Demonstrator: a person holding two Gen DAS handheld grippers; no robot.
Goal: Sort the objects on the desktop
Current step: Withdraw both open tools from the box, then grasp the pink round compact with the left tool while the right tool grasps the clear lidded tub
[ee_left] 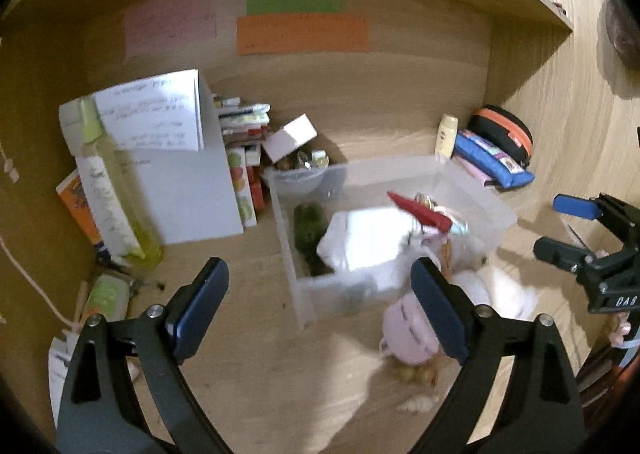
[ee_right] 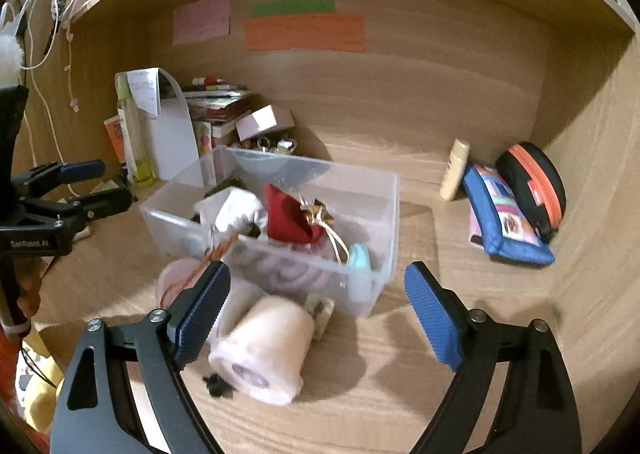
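Observation:
A clear plastic bin (ee_left: 288,238) (ee_right: 384,222) stands mid-desk. It holds a white cloth (ee_left: 360,242) (ee_right: 234,210), a red pouch (ee_left: 420,214) (ee_right: 288,220) and a dark green item (ee_left: 310,222). In front of the bin lie a fluffy cream roll (ee_right: 266,350) and a pink round thing (ee_left: 402,334). My left gripper (ee_left: 320,310) is open and empty, short of the bin's near corner. My right gripper (ee_right: 318,314) is open too, over the cream roll without touching it. Each gripper shows in the other's view, the left gripper (ee_right: 86,188) and the right gripper (ee_left: 576,230) both open.
A white file box with papers (ee_left: 188,182), a yellow-green bottle (ee_left: 120,194), stacked books (ee_left: 244,126) and a small white box (ee_left: 290,136) crowd the back left. A cream bottle (ee_right: 456,170), blue pencil case (ee_right: 504,222) and black-orange case (ee_right: 536,186) sit by the right wall.

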